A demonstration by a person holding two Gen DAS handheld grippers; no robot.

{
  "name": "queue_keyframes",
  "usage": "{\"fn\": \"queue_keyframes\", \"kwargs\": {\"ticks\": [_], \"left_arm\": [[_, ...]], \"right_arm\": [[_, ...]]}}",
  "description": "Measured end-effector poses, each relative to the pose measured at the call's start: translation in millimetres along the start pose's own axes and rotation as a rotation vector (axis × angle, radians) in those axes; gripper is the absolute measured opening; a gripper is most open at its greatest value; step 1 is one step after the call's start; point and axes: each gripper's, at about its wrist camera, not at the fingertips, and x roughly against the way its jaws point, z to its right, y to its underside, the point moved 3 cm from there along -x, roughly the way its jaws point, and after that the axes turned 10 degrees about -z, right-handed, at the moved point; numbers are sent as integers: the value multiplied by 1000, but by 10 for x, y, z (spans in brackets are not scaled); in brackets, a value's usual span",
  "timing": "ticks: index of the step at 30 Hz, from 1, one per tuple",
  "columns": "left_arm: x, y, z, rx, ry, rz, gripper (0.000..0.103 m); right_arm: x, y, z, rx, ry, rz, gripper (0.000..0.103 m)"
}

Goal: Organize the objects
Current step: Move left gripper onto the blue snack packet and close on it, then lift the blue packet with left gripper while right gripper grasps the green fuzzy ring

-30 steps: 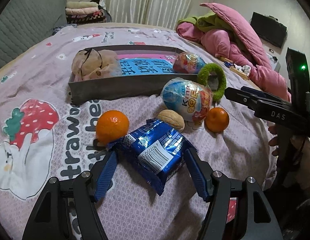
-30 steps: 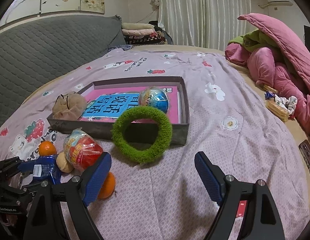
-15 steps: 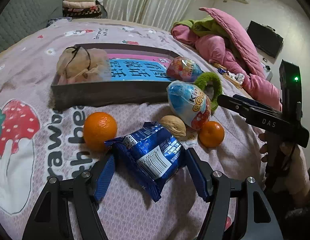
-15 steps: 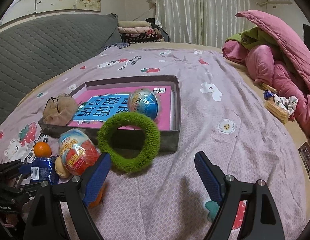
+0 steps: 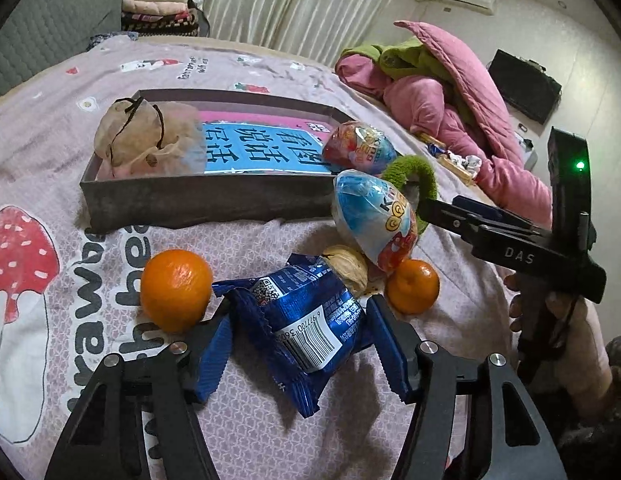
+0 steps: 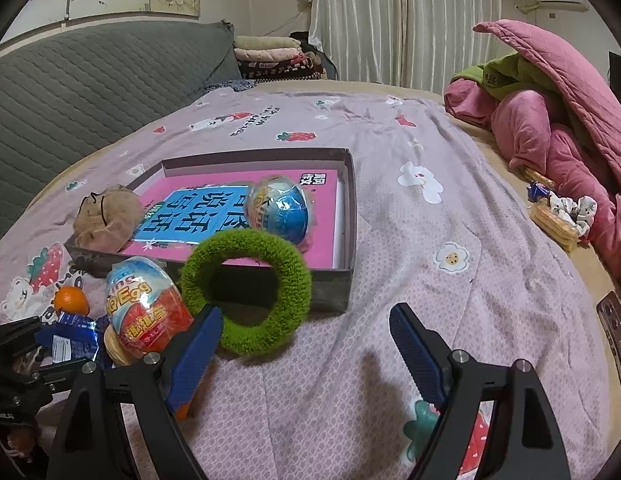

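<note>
A blue snack packet (image 5: 306, 320) lies on the bedsheet between the fingers of my left gripper (image 5: 300, 344). Its jaws are closing, and the blue pads sit close against the wrapper's two sides. Around the packet lie an orange (image 5: 176, 290), a walnut (image 5: 348, 266), a smaller orange (image 5: 412, 286) and a foil-wrapped egg toy (image 5: 374, 220). A fuzzy green ring (image 6: 246, 292) leans on the grey box (image 6: 346, 280). My right gripper (image 6: 306, 352) stands open over bare sheet, just short of the ring, with nothing between its fingers.
Inside the box lie a pink and blue book (image 5: 254, 148), a beige drawstring pouch (image 5: 138, 136) and a second egg toy (image 6: 276, 210). Pink bedding (image 6: 550, 128) is piled at the right. A grey headboard (image 6: 90, 92) runs along the left.
My left gripper's fingers have drawn in around the blue packet, and its view has swung slightly. The right gripper has kept still and open.
</note>
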Motion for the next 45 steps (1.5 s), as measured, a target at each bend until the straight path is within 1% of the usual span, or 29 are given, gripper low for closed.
{"fn": "queue_keyframes", "kwargs": {"ticks": [6, 7, 8, 9, 10, 11, 12, 13, 14, 16, 17, 19, 23, 24, 25, 28, 35, 39, 45], "left_arm": [[9, 14, 38, -13, -3, 3, 62], [14, 18, 38, -12, -3, 4, 61], [16, 20, 42, -12, -2, 3, 60], [14, 21, 39, -13, -3, 3, 59], [15, 21, 41, -13, -3, 3, 59], [17, 21, 42, -13, -3, 3, 58], [18, 21, 42, -13, -3, 4, 58], [18, 22, 44, -13, -3, 4, 58], [16, 21, 42, -13, -3, 3, 57], [26, 25, 47, -14, -3, 5, 56], [35, 29, 51, -15, -2, 6, 55], [47, 31, 53, -10, 2, 7, 54], [61, 38, 38, 9, 16, 8, 52], [66, 42, 34, 11, 16, 10, 49], [84, 41, 33, 13, 12, 19, 38], [124, 36, 17, 23, 28, 29, 37], [172, 34, 25, 18, 32, 43, 34], [185, 53, 32, 17, 36, 51, 34], [245, 60, 77, -4, 30, 74, 32]], "right_arm": [[-27, -21, -6, 6, 2, -5, 85], [-32, -28, -10, 6, 0, -5, 81], [-33, -34, -7, 4, 5, -2, 74], [-38, -36, -4, 3, 8, -4, 70], [-46, -38, 4, -1, 7, -8, 61], [-51, -39, 13, -5, 1, -10, 56], [-56, -38, 23, -8, -6, -12, 54], [-64, -34, 25, -8, -9, -15, 49], [-75, -34, 23, -7, -12, -19, 42], [-93, -29, 29, -8, -30, -21, 34], [-98, -27, 30, -11, -45, -23, 27], [-98, -19, 22, -10, -61, -21, 22], [-81, -7, -7, 1, -56, -10, 19], [-70, -7, -7, 2, -54, -5, 19], [-56, -8, -6, 1, -53, 2, 18], [-14, -15, 6, -5, -45, 21, 16], [68, -47, 35, -15, -52, 61, 15], [121, -67, 25, -9, -61, 89, 15], [230, -69, -6, 15, -49, 134, 15]]}}
